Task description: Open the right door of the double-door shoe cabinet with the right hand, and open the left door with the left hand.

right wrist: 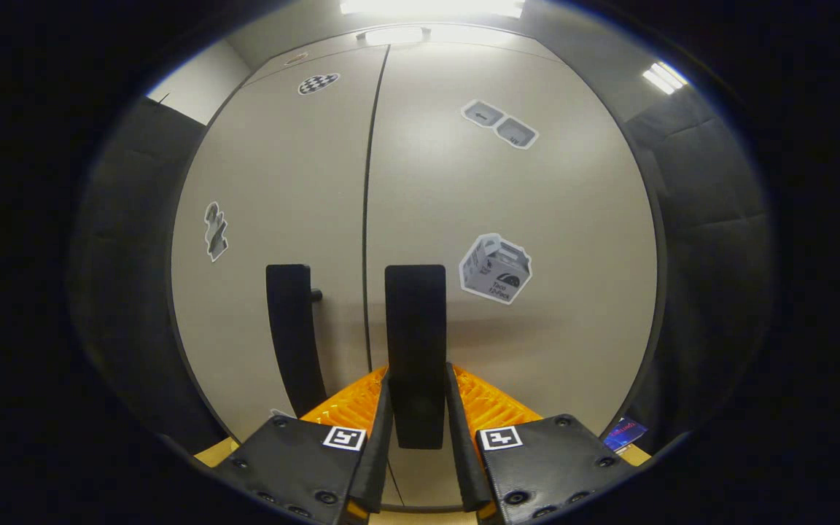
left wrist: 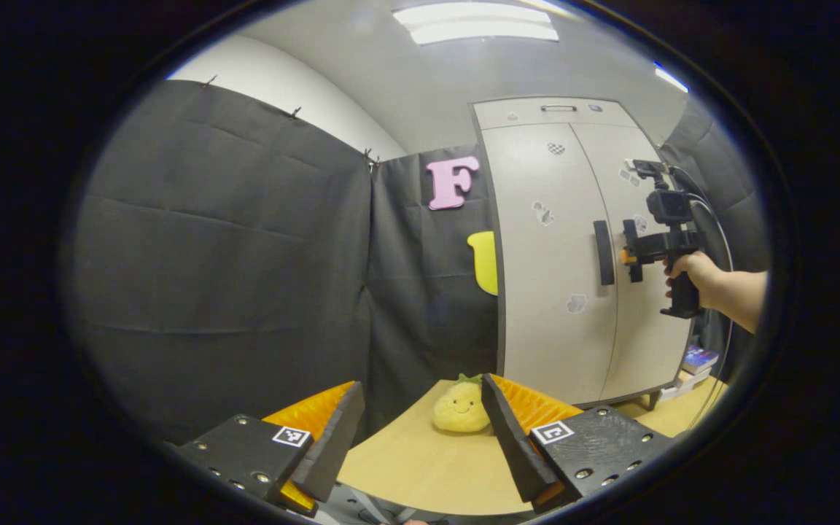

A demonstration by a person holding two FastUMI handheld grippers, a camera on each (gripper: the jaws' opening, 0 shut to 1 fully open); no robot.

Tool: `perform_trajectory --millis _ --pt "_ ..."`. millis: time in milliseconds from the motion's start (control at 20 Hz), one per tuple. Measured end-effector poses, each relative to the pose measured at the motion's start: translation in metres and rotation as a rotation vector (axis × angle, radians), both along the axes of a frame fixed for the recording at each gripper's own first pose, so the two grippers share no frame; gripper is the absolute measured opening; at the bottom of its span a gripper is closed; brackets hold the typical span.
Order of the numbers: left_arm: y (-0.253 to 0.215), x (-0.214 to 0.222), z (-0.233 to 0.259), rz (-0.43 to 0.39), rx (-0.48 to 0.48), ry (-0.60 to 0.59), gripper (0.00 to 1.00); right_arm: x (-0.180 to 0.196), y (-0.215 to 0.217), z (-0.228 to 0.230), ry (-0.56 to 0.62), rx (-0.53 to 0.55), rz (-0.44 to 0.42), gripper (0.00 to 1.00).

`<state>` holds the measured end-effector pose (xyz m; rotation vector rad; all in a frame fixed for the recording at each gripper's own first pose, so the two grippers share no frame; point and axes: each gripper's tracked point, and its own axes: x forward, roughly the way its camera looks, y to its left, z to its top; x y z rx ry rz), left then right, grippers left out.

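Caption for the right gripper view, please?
Right gripper closed on the right door handle of the still-shut shoe cabinet.

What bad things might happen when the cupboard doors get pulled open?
The right hand-held gripper pinches just the low end of the right door handle, so it may slip off when pulled. The left hand-held gripper hangs open far from the left door handle. A plush toy sits on the table in between and might get bumped.

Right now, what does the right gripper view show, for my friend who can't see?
The right gripper is clamped on the black vertical handle of the beige cabinet's right door. Both doors are closed, and the left door's black handle stands beside it.
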<state>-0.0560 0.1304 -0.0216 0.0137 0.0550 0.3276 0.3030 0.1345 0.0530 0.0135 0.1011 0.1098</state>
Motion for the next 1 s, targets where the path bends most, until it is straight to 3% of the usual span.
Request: perform_trajectory --millis 150,200,250,350,400,450,600,650,700,750,850,950,1000 --pt "0.003 -0.002 0.004 -0.004 0.005 -0.005 0.94 -0.003 -0.001 0.002 0.03 0.055 -0.012 0.43" --pt "0.003 -0.003 0.004 -0.005 0.006 -0.008 0.94 0.002 -0.001 -0.002 0.038 0.042 -0.013 0.34" --pt "0.003 -0.002 0.005 -0.006 0.005 -0.009 0.94 0.004 0.0 -0.001 0.026 0.017 -0.014 0.36" --pt "0.003 -0.005 0.007 -0.009 0.001 -0.012 0.94 0.001 0.001 -0.003 0.034 -0.001 -0.006 0.18" --pt "0.003 -0.004 0.007 -0.012 -0.001 -0.014 0.94 0.0 0.001 -0.001 0.038 0.018 0.001 0.18" --pt "0.004 -0.006 0.008 -0.013 -0.003 -0.016 0.95 0.0 0.002 -0.002 0.05 0.033 0.012 0.11" --pt "-0.002 -0.005 0.008 -0.029 -0.01 -0.022 0.94 -0.005 0.0 -0.001 0.064 0.026 0.039 0.07" --pt "-0.005 -0.004 0.009 -0.037 -0.011 -0.024 0.94 -0.007 0.0 -0.001 0.067 0.027 0.049 0.11" --pt "-0.009 -0.004 0.009 -0.048 -0.012 -0.025 0.94 -0.008 -0.001 -0.002 0.073 0.032 0.058 0.07" --pt "-0.014 -0.002 0.01 -0.061 -0.013 -0.025 0.94 -0.008 -0.002 -0.002 0.075 0.036 0.067 0.11" --pt "-0.024 0.001 0.011 -0.087 -0.012 -0.026 0.94 -0.01 -0.005 -0.002 0.075 0.04 0.086 0.07" --pt "-0.035 0.007 0.012 -0.117 -0.014 -0.029 0.94 -0.013 -0.007 -0.001 0.079 0.042 0.098 0.11" --pt "-0.042 0.009 0.013 -0.132 -0.015 -0.032 0.94 -0.015 -0.008 -0.002 0.081 0.041 0.103 0.07"
